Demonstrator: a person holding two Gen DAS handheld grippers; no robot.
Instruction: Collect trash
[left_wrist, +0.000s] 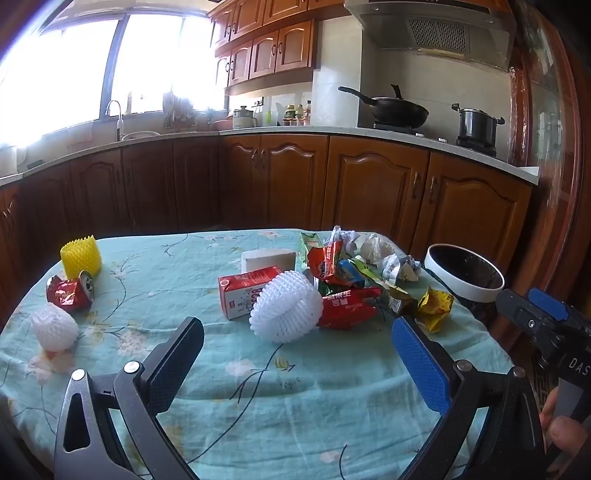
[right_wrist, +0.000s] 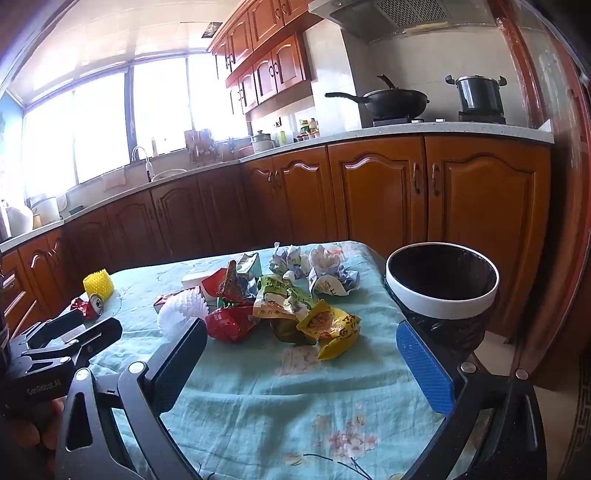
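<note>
Straight ahead of the left claw, a white foam fruit net (left_wrist: 286, 308) lies on its side against a red-and-white carton (left_wrist: 246, 296). Beyond and right of it sits a heap of crumpled wrappers (left_wrist: 343, 275), red, green and blue, with balled paper (left_wrist: 375, 248) at the back. A yellow wrapper (right_wrist: 328, 326) lies just ahead of the right claw. Far left are a crushed red can (left_wrist: 72, 291), a yellow foam sleeve (left_wrist: 81, 256) and what may be another white net (left_wrist: 54, 330). The white-rimmed, black-lined bin (right_wrist: 441, 286) stands right of the right claw.
</note>
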